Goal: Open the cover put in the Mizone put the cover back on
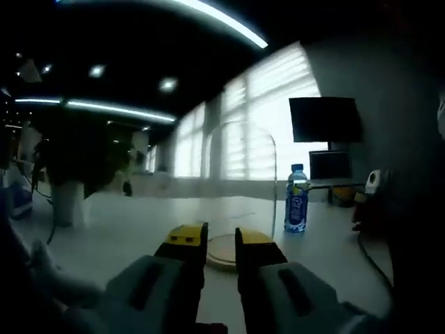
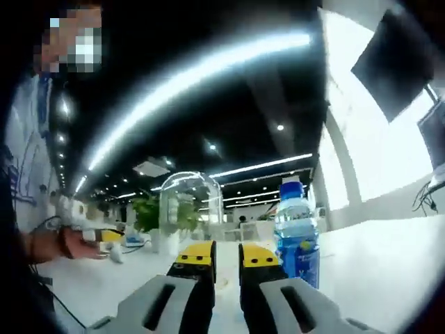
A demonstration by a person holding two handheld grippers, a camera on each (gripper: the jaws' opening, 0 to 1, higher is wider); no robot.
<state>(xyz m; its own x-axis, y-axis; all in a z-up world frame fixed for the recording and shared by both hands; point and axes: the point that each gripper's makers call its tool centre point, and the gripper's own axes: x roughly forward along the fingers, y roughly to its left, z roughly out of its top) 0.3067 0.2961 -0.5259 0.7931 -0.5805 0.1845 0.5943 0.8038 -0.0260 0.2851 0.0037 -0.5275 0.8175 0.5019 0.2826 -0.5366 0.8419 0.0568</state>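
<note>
A clear glass dome cover (image 1: 240, 182) stands upright on a round wooden base (image 1: 224, 252) on the white table (image 1: 125, 226), just beyond my left gripper (image 1: 220, 240). Its yellow-tipped jaws are drawn together to a thin gap with nothing between them. The Mizone bottle (image 1: 297, 200), blue-capped and blue-labelled, stands to the right of the dome. In the right gripper view the bottle (image 2: 297, 236) rises close by, just right of my right gripper (image 2: 227, 256), whose jaws are equally close together and hold nothing. The dome (image 2: 191, 205) stands farther back on the left.
A dark monitor (image 1: 325, 120) and a second screen stand at the back right, and a cable (image 1: 372, 259) trails over the table's right side. A potted plant (image 1: 69, 163) stands at the left. A person's hand (image 2: 73, 245) shows at the left of the right gripper view.
</note>
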